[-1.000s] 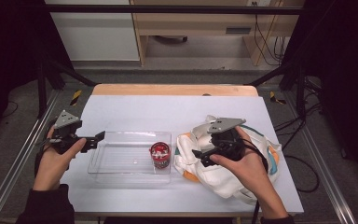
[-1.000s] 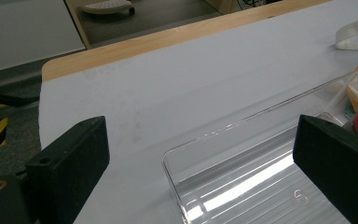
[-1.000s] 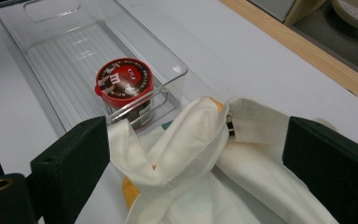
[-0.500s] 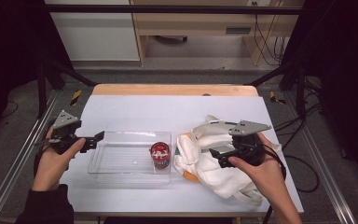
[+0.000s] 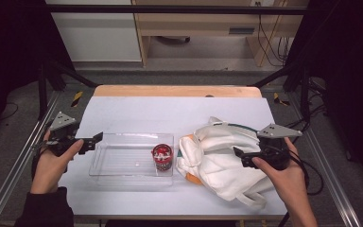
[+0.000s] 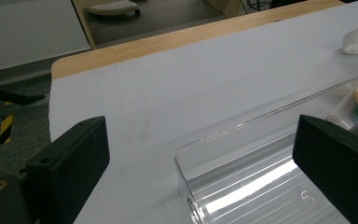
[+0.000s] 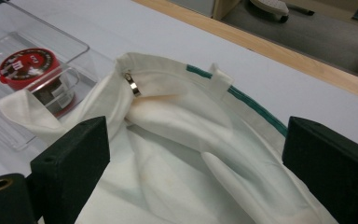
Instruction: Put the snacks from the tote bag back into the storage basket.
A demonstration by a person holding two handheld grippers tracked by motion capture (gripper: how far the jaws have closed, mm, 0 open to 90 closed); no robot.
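A clear plastic tray (image 5: 123, 163) lies on the white table, left of centre. A small red-lidded jar (image 5: 161, 157) stands in its right end, also seen in the right gripper view as the jar (image 7: 32, 74). A white cloth bag (image 5: 217, 158) with a green trim lies to the right of the tray; something orange (image 5: 194, 178) peeks from under it. My left gripper (image 5: 97, 138) is open at the tray's left end, the tray corner (image 6: 242, 186) between its jaws. My right gripper (image 5: 236, 152) is open over the bag (image 7: 191, 154), holding nothing.
A wooden strip (image 5: 175, 91) runs along the table's far edge. Metal frame rails (image 5: 19, 165) flank both sides. Cables (image 5: 312, 165) trail off the right edge. Bare table lies beyond the tray and bag.
My right gripper has drawn back to the right across the bag, from its left part to its right side. The left gripper and tray have stayed put.
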